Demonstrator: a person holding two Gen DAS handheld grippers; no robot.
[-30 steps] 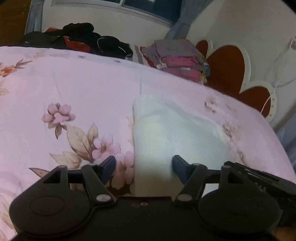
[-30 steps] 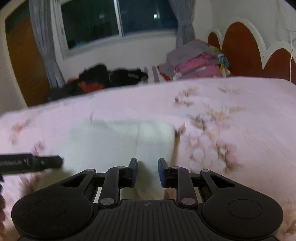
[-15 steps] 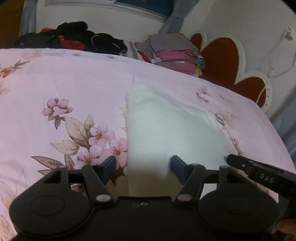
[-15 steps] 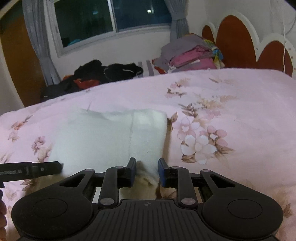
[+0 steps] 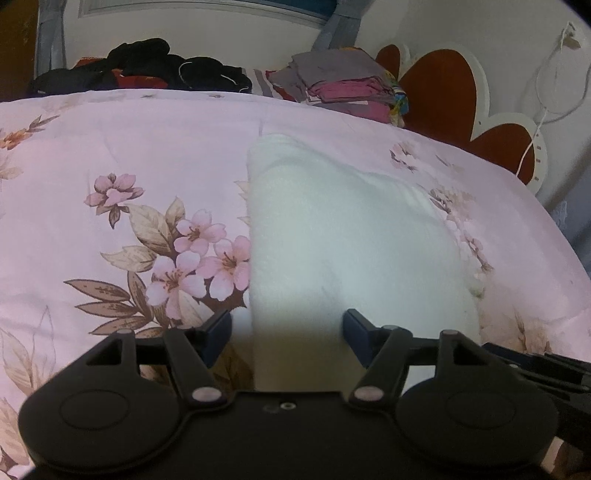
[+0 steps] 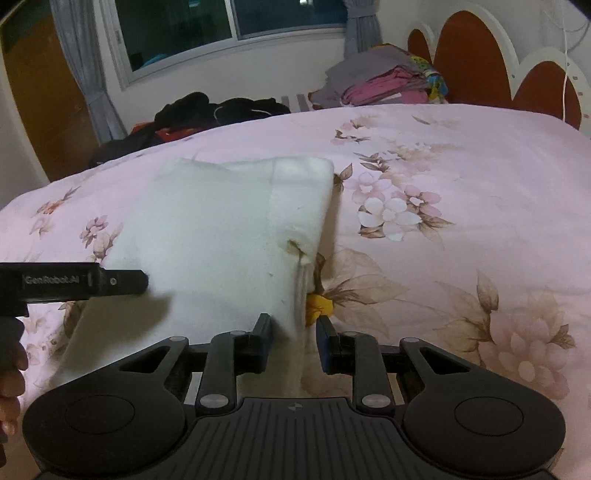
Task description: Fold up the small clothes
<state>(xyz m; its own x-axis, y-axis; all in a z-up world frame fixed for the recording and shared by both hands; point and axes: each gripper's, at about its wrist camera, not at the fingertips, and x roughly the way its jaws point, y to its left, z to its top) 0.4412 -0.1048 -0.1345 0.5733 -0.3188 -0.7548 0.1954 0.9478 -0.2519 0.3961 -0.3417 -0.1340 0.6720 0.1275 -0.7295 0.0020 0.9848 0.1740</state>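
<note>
A folded white fleece garment [image 5: 343, 236] lies flat on the pink floral bedspread [image 5: 110, 155]. My left gripper [image 5: 286, 332] is open, its fingers straddling the garment's near left edge. In the right wrist view the garment [image 6: 221, 236] lies ahead and left, with a small yellow patch [image 6: 318, 304] at its near right corner. My right gripper [image 6: 292, 339] has its jaws partly apart around that near right edge; the cloth sits between the pads with gaps at both sides. The left gripper's finger [image 6: 110, 282] shows at the left.
A stack of folded grey and pink clothes [image 5: 347, 88] sits at the far end by the red and white headboard [image 5: 461, 92]. A heap of dark clothes [image 5: 147, 70] lies far left under the window [image 6: 229, 26]. The bed edge drops off at the right.
Both grippers have moved in closer and lower over the garment's near edge. The right gripper's jaws have opened slightly. The garment itself stays flat.
</note>
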